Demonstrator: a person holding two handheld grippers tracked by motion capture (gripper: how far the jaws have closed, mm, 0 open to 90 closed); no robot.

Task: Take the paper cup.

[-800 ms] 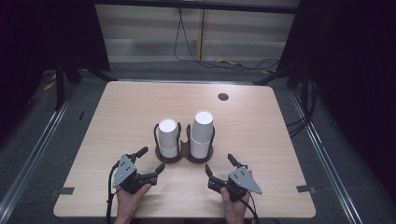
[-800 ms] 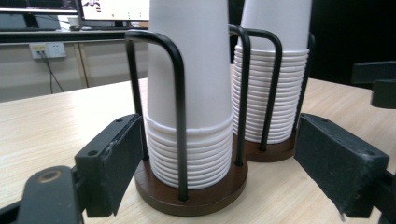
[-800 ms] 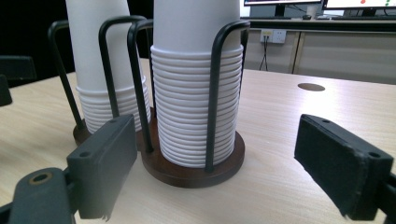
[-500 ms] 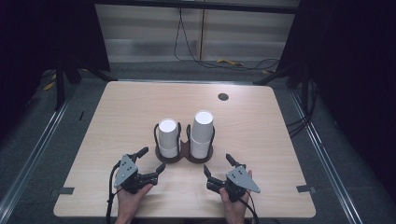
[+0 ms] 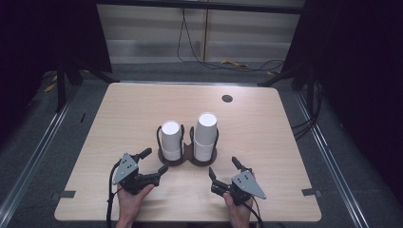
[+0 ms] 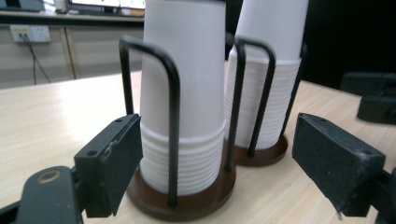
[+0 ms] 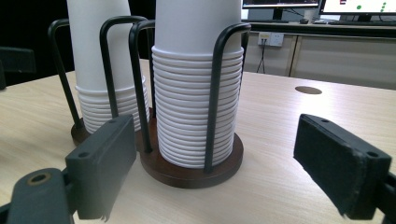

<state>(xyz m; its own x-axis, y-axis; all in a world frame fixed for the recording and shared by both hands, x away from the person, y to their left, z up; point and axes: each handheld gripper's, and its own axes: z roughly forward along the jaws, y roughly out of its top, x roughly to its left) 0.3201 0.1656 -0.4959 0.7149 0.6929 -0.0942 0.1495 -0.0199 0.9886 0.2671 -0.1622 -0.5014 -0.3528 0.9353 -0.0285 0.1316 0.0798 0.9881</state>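
Two stacks of upside-down white paper cups stand in a dark brown double holder with black wire hoops, mid-table. The left stack is shorter than the right stack. My left gripper rests near the table's front edge, open, aimed at the left stack, a little short of the holder's base. My right gripper is open too, in front of the right stack. Nothing is between either pair of jaws.
The light wooden table has a round cable hole at the back right. Cables trail from both grippers toward the front edge. Dark floor, metal rails and stands surround the table.
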